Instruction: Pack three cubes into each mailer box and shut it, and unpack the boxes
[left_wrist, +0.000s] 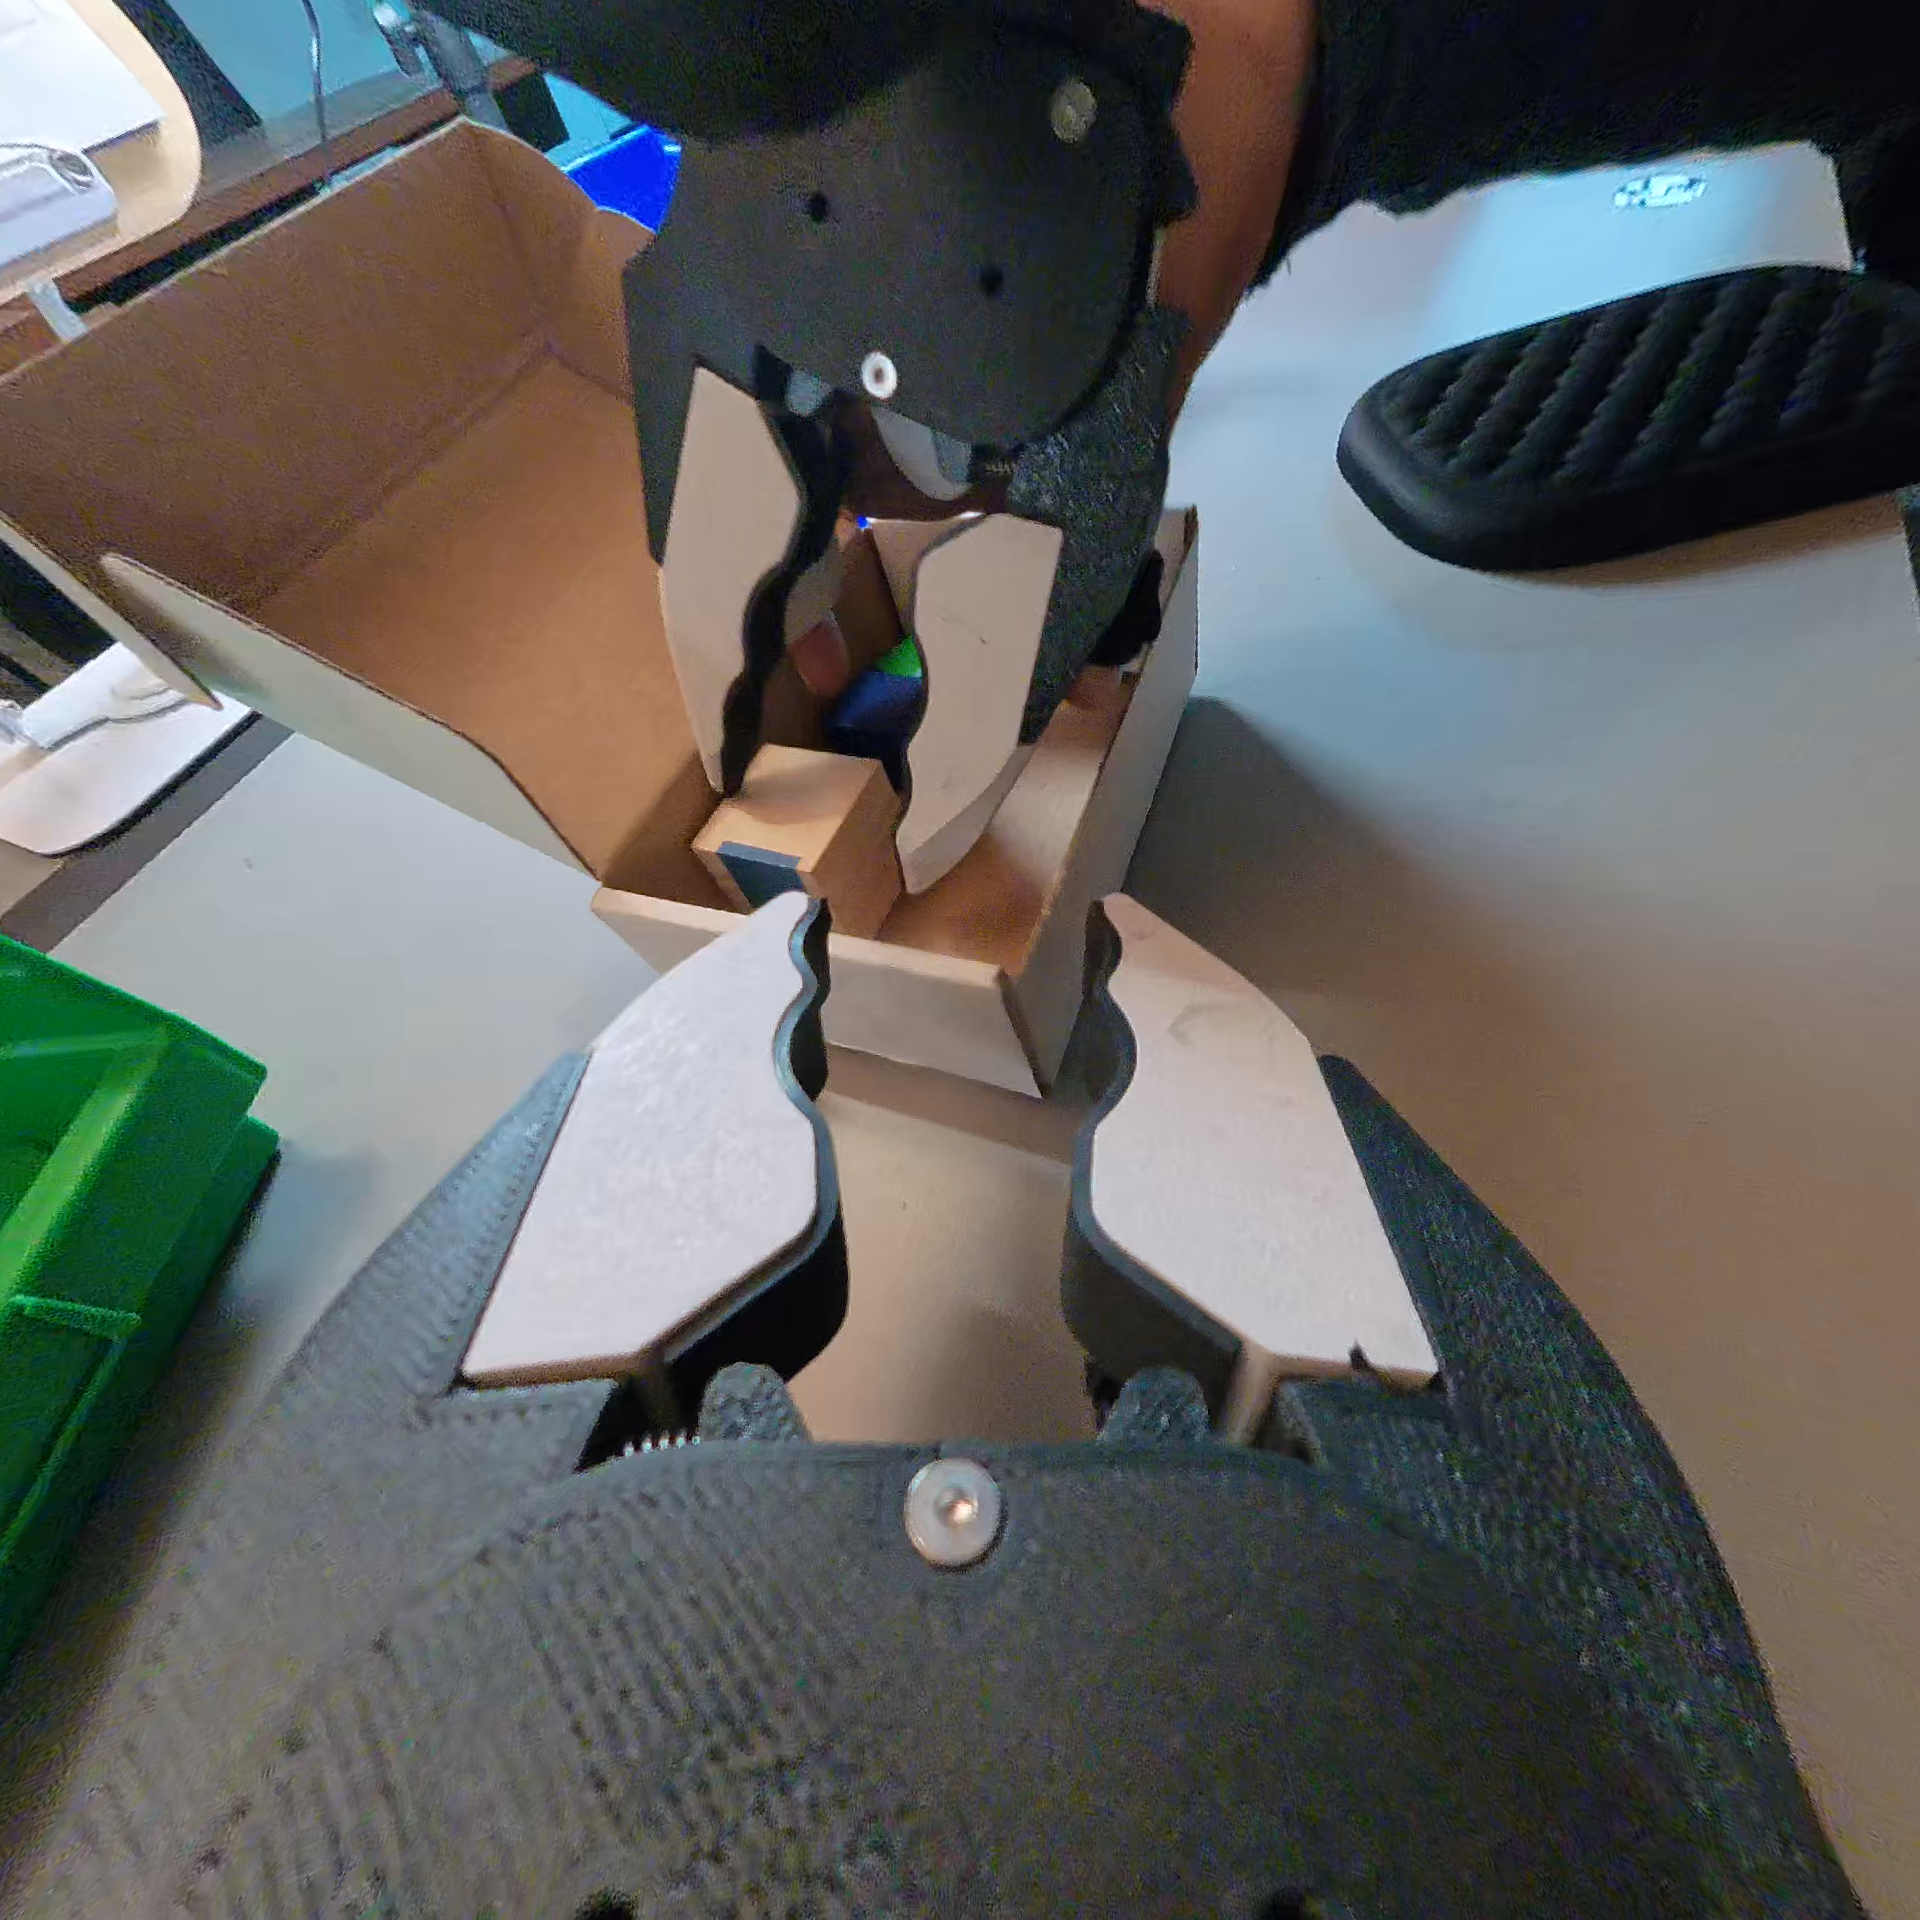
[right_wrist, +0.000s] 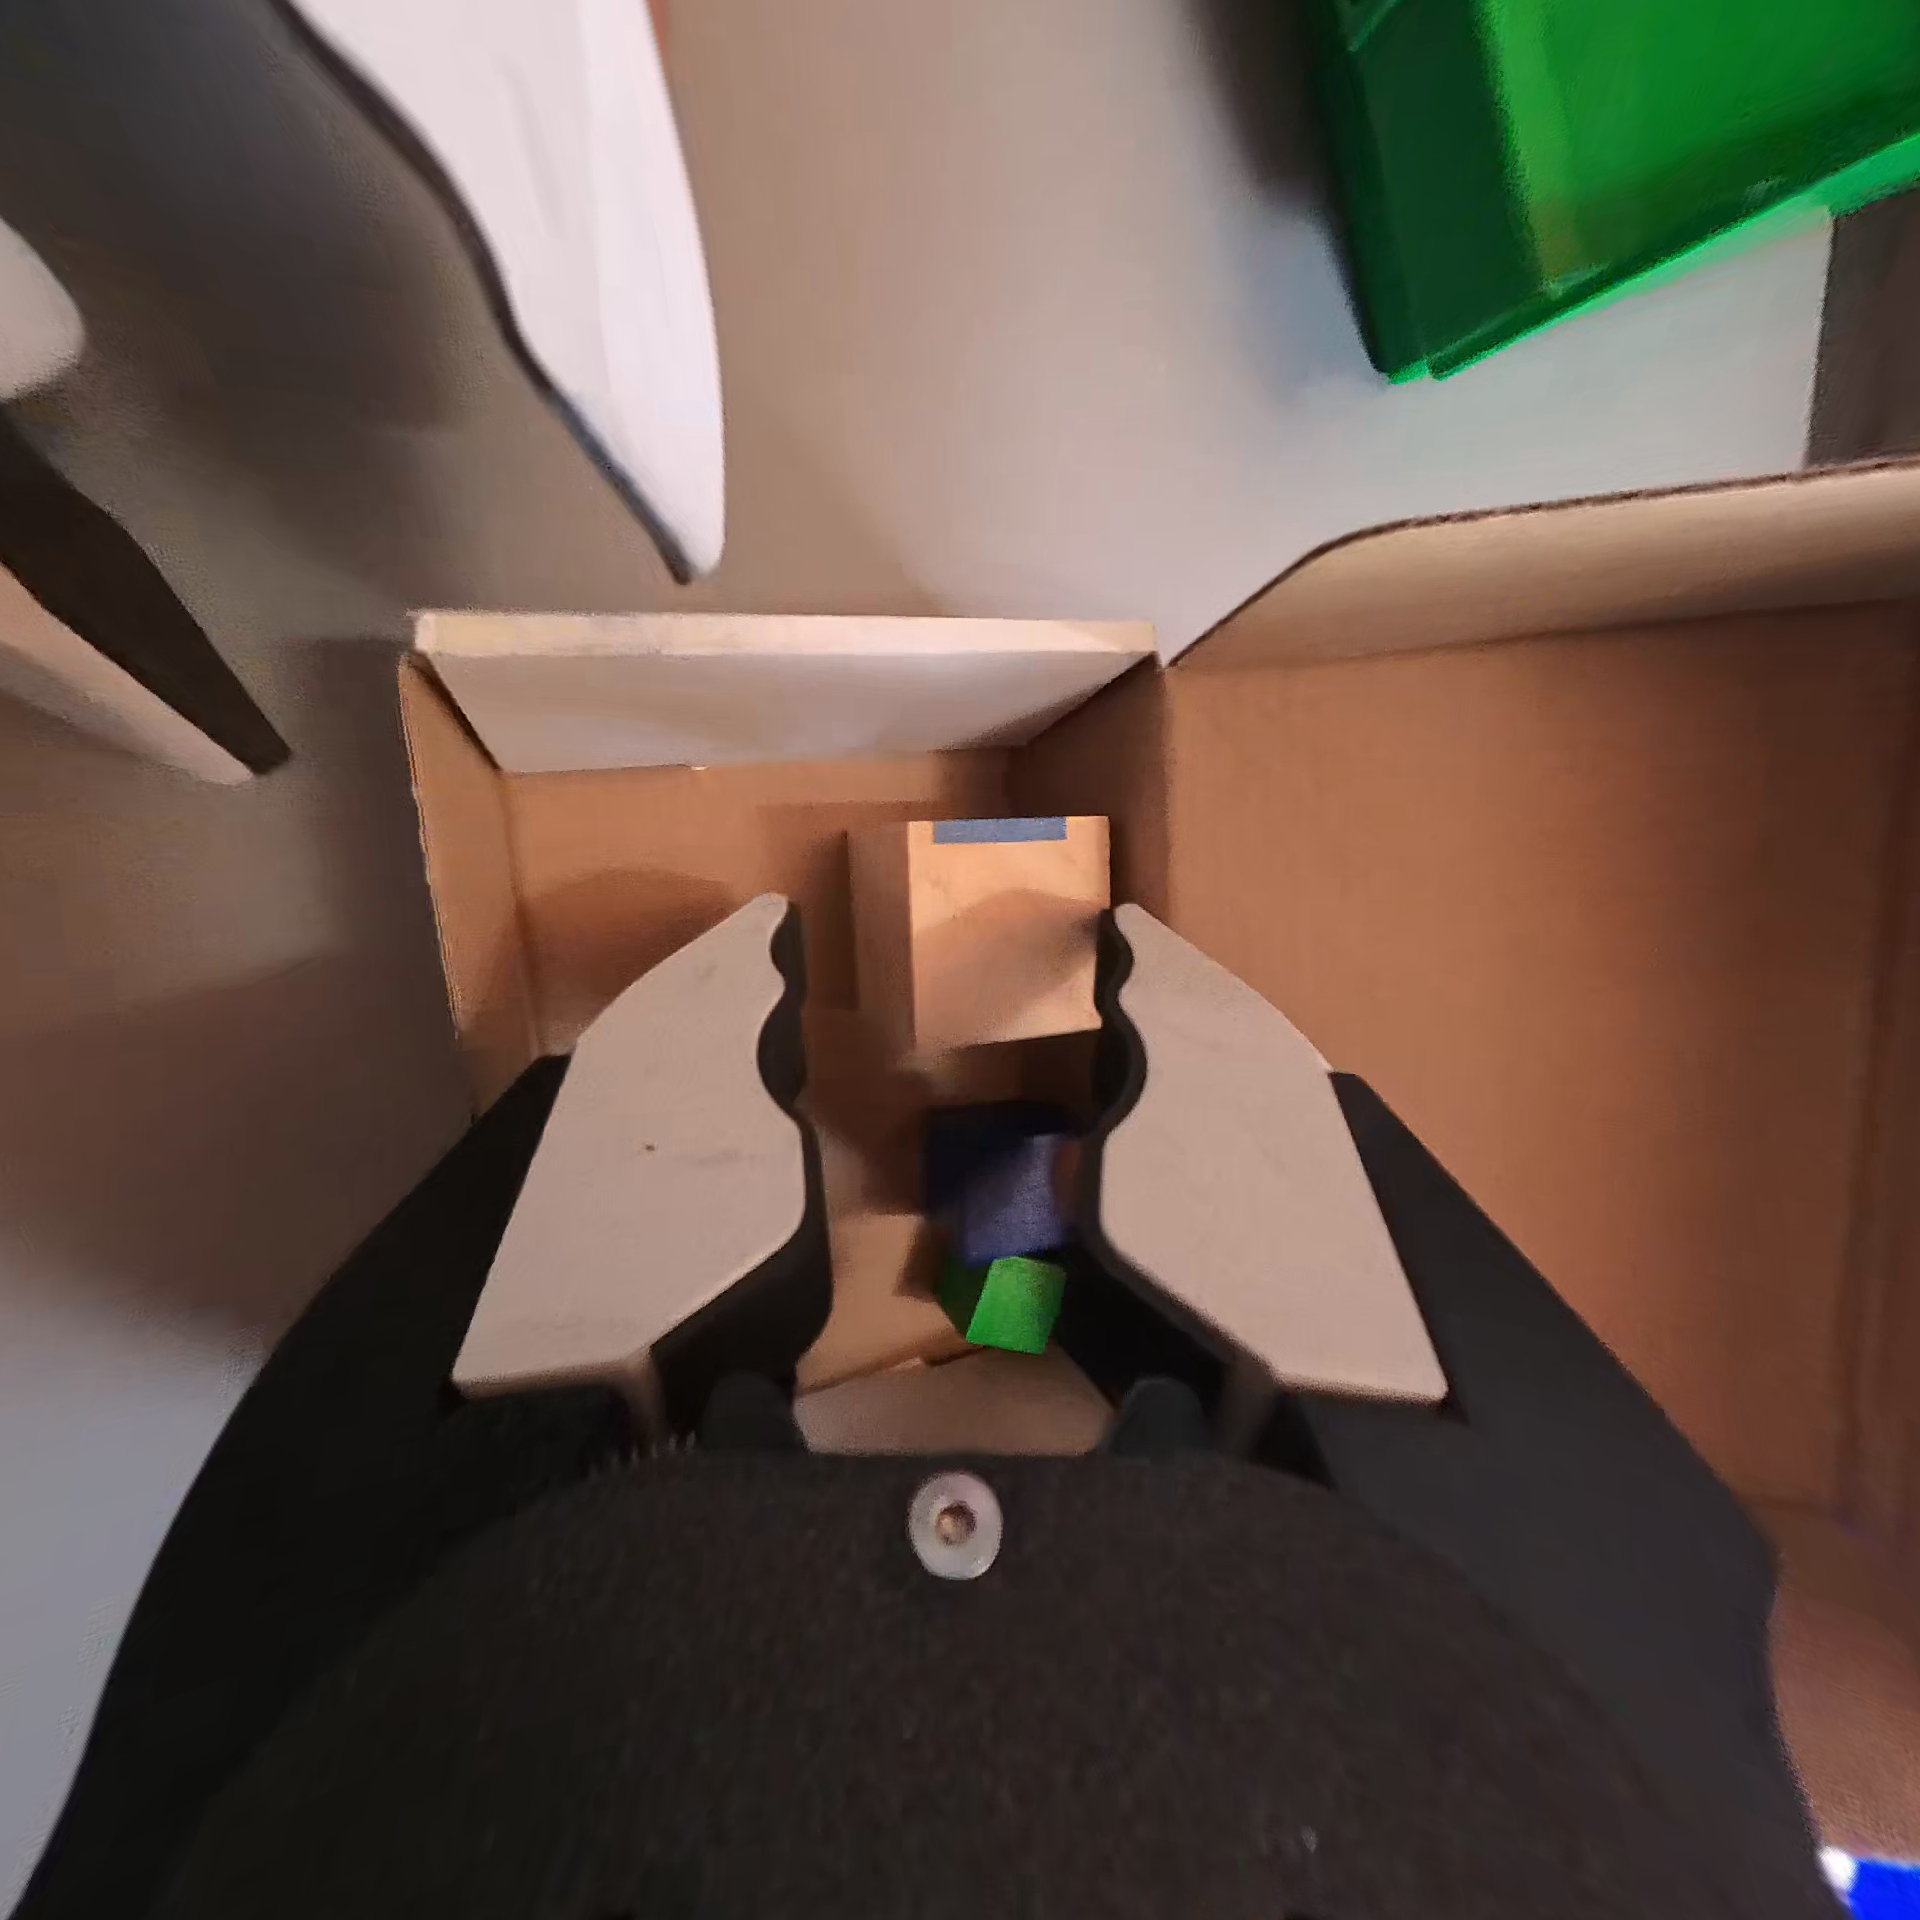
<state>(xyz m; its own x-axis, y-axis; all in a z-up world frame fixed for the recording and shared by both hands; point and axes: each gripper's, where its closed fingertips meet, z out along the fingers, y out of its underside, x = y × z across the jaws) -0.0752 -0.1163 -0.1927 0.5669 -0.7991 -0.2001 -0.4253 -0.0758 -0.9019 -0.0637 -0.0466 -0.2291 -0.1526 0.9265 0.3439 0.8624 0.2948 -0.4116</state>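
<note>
cardboard of the mailer box (left_wrist: 914, 997) is plain white outside and brown inside, and no readable print shows on it; its lid (left_wrist: 343, 436) stands open, tilted back to the left in the left wrist view. the box sits on a pale table (left_wrist: 1507, 935). inside it lie three cubes: a wooden cube (right_wrist: 997, 925) with a strip of blue tape along one edge, a blue cube (right_wrist: 1003, 1184) and a green cube (right_wrist: 1008, 1304), the blue and green ones touching. the right gripper (right_wrist: 951, 966) reaches down into the box with its jaws apart, the wooden cube seen between the tips and the blue cube just beside the right finger; nothing is clamped. the left gripper (left_wrist: 956, 956) hovers outside, just in front of the box's near corner, jaws apart and empty. from the left wrist view the right gripper's body (left_wrist: 894, 270) blocks most of the box interior. a green bin (left_wrist: 94, 1195) stands on the table to the left of the left gripper, and a black ribbed pad (left_wrist: 1642, 416) lies well apart beyond the box. a small blurred mark shows on a white surface behind the pad, too unclear to read.
</note>
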